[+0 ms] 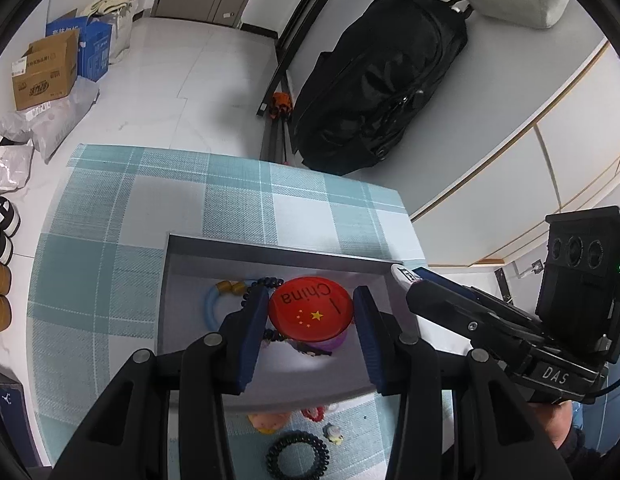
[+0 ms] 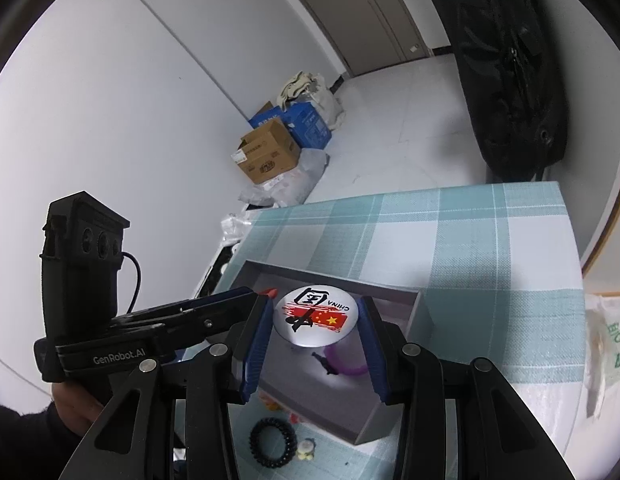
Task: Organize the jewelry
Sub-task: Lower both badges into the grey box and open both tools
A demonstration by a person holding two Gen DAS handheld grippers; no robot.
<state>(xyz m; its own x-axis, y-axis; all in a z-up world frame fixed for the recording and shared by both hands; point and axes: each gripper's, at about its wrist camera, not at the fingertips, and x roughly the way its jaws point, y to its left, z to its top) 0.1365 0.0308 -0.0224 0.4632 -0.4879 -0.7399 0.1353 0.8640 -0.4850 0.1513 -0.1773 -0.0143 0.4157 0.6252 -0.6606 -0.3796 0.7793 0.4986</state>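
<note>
While the left wrist view looks down into the grey tray (image 1: 181, 264) on the checked cloth (image 1: 109, 208), the left gripper (image 1: 312, 312) clamps a red badge (image 1: 310, 308) above it. In the right wrist view, the right gripper (image 2: 316, 316) pinches a white badge (image 2: 314, 316) over the same tray, where a purple ring (image 2: 346, 364) lies.

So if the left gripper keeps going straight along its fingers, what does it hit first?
Probably the grey tray floor: the left gripper, shut on the red China badge, points down into it, toward the purple ring and dark beads. Depth is unclear.
</note>
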